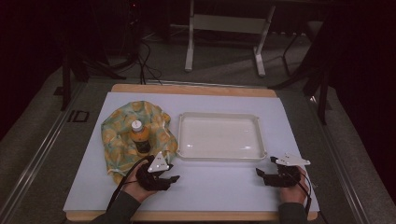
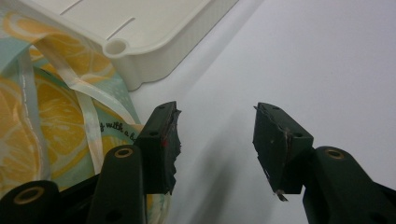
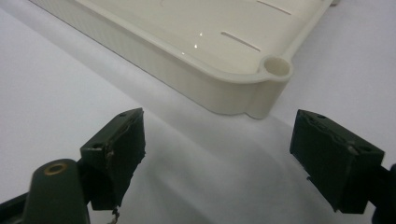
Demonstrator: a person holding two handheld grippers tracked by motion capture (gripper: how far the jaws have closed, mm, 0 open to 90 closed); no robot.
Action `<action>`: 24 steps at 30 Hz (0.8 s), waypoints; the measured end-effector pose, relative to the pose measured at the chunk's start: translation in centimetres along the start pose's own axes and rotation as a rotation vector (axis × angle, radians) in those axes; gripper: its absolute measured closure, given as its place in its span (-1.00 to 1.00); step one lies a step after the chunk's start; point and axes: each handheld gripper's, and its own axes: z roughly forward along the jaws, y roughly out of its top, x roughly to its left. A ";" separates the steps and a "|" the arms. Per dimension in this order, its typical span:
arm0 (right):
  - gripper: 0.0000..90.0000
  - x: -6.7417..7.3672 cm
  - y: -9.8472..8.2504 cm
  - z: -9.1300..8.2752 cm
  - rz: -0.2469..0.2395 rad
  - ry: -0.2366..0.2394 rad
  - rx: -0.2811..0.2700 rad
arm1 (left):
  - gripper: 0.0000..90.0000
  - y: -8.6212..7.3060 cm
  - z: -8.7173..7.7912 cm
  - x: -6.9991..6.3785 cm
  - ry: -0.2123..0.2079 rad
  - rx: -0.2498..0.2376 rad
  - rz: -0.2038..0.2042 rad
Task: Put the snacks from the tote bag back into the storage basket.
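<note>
Cloth (image 1: 116, 135) patterned with lemon slices bunches around the base of an upright bottle (image 1: 138, 136), hiding its foot, left of the white tray (image 1: 219, 156). Its label is too dim to read. Script on the cloth reads perhaps "with a h", cut off. Left gripper (image 1: 171, 176) and right gripper (image 1: 261, 170) gape, empty.

In your left gripper view, the lemon-print bag (image 2: 56, 116) is cut off by the left and bottom edges, and the left gripper (image 2: 215, 140) hides part of its near hem. The white tray (image 3: 187, 51) runs off the top edge in both gripper views. From the high view, the bottle (image 1: 138, 136) label is too small to read, and the bag folds hide the bottle's base.
</note>
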 end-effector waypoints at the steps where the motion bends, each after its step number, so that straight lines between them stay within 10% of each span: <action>1: -0.61 0.0 0.0 0.0 0.001 0.000 0.000 | 0.11 0.0 -0.1 0.0 -0.002 0.000 0.001; 24: -0.61 0.0 0.0 0.0 -0.001 0.003 0.000 | 0.13 0.7 -2.6 0.6 0.020 0.001 0.041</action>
